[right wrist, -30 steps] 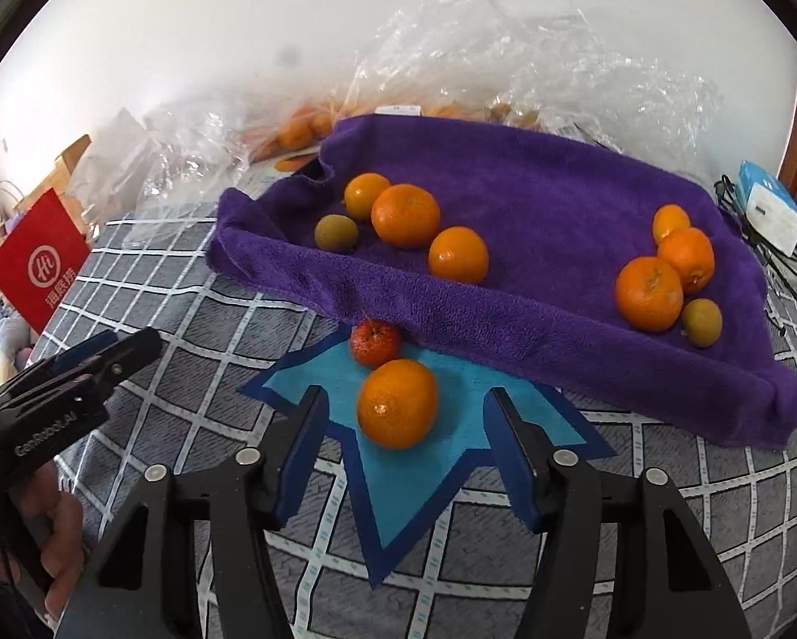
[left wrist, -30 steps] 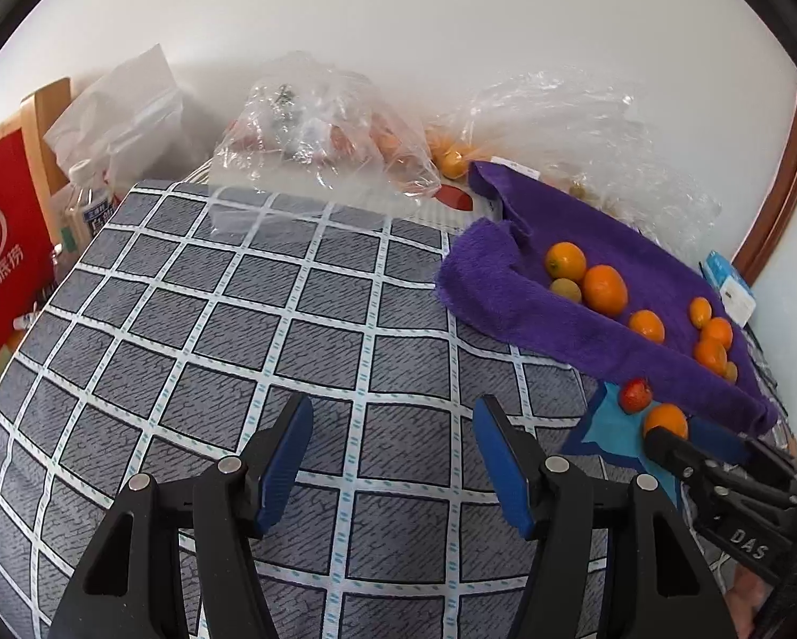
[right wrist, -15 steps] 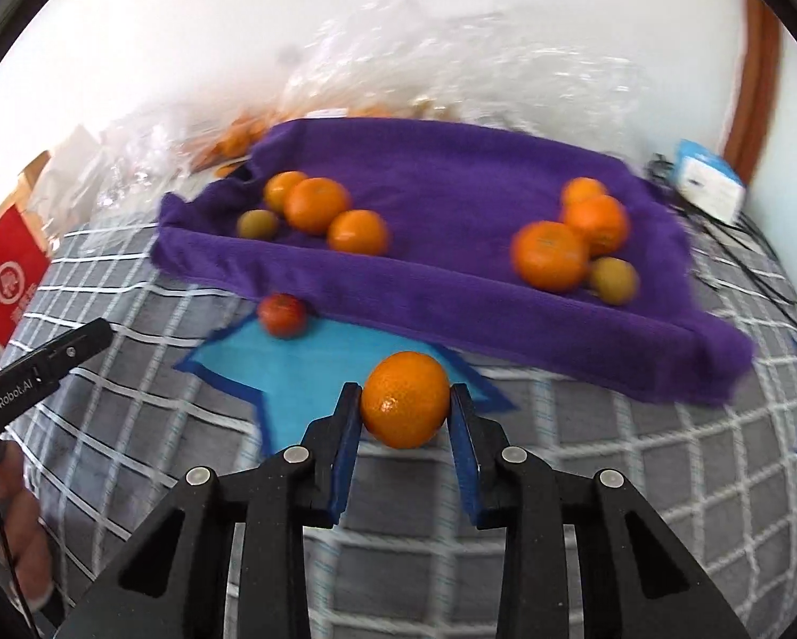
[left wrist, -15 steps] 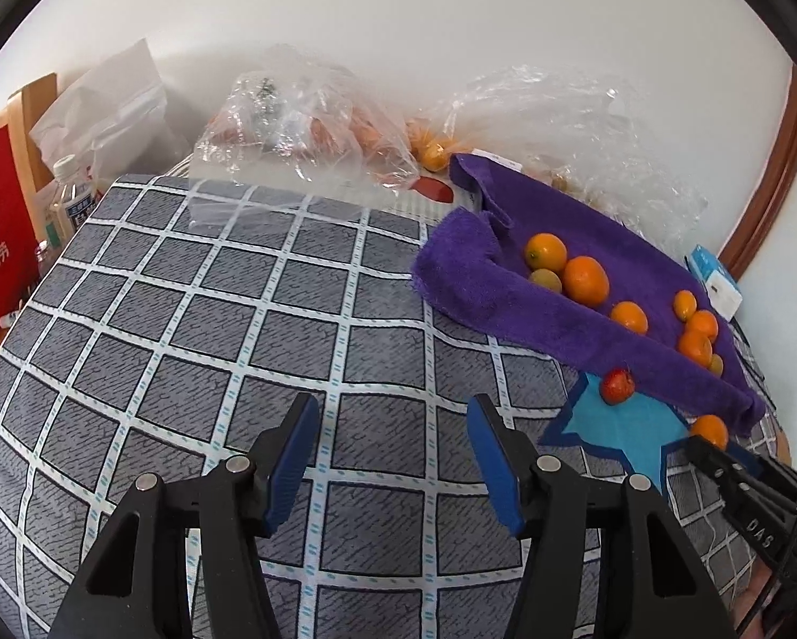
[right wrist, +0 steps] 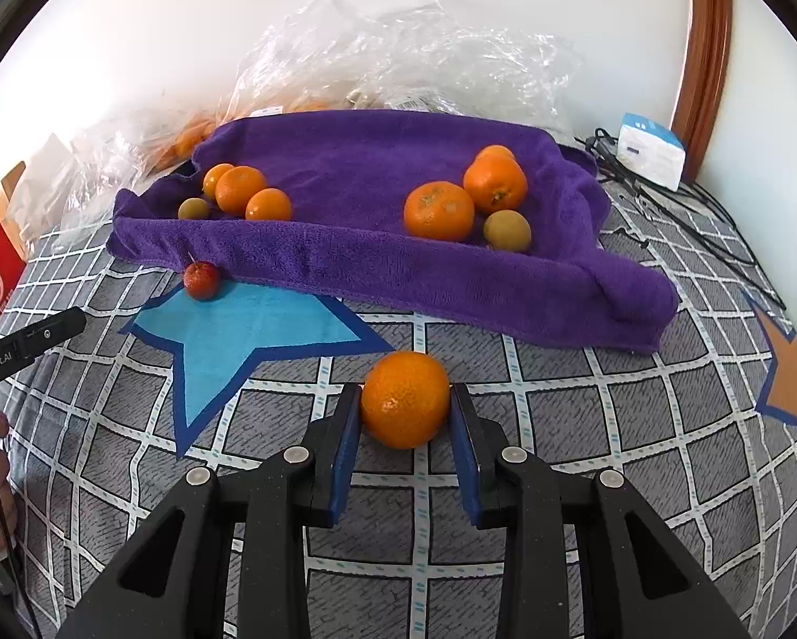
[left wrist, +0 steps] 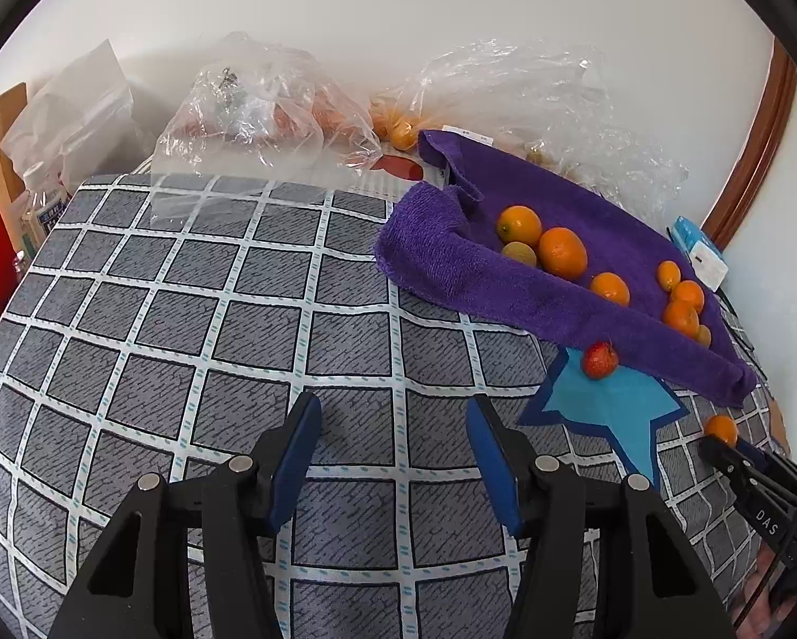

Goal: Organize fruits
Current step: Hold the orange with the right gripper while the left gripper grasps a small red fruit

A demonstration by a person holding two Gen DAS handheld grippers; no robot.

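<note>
Right wrist view alone shows the right gripper (right wrist: pixel 405 410) clamped on an orange (right wrist: pixel 405 399), just near of the purple towel (right wrist: pixel 345 255); left wrist view shows the left gripper (left wrist: pixel 393 452) parted, empty, over the checked cloth (left wrist: pixel 185 319).

the left hand-held gripper (left wrist: pixel 393 442) hangs over the grey checked surface (left wrist: pixel 185 319) with its jaws apart and nothing between them. to its right a purple towel (left wrist: pixel 452 266) cradles several oranges (left wrist: pixel 562 253), a small red fruit (left wrist: pixel 600 360) lies at the towel's edge, and the right hand-held gripper (left wrist: pixel 718 444) pinches an orange (left wrist: pixel 721 428).
</note>
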